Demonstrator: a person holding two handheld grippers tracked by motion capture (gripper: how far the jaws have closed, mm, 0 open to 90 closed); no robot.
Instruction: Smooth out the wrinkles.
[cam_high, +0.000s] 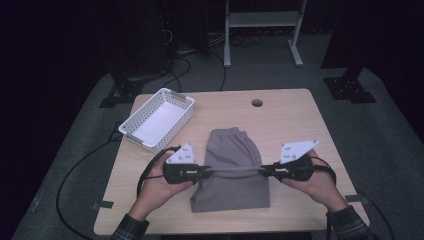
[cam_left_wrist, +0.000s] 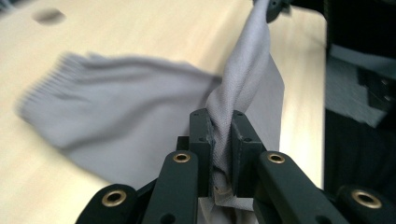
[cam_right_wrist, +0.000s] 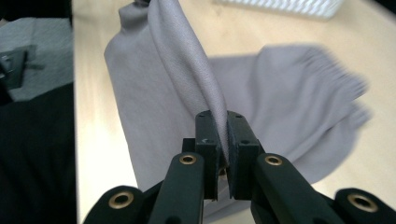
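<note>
Grey garment pinched at both sides, mid-fold on the tabletop

The grey garment (cam_high: 231, 172) lies at the tabletop's (cam_high: 290, 120) centre, long axis running from 12 to 6 o'clock, its ribbed band toward 12. A taut ridge of cloth crosses it from 9 to 3 o'clock, raised between the left tongs (cam_high: 204, 171) and the right tongs (cam_high: 264, 170), each clamped on a gathered fold. Judging by this, the grasp is done and the lift begun; carrying the fold over, laying it flat and perhaps moving it to the white basket (cam_high: 129, 124) at 10 o'clock all remain.
</note>
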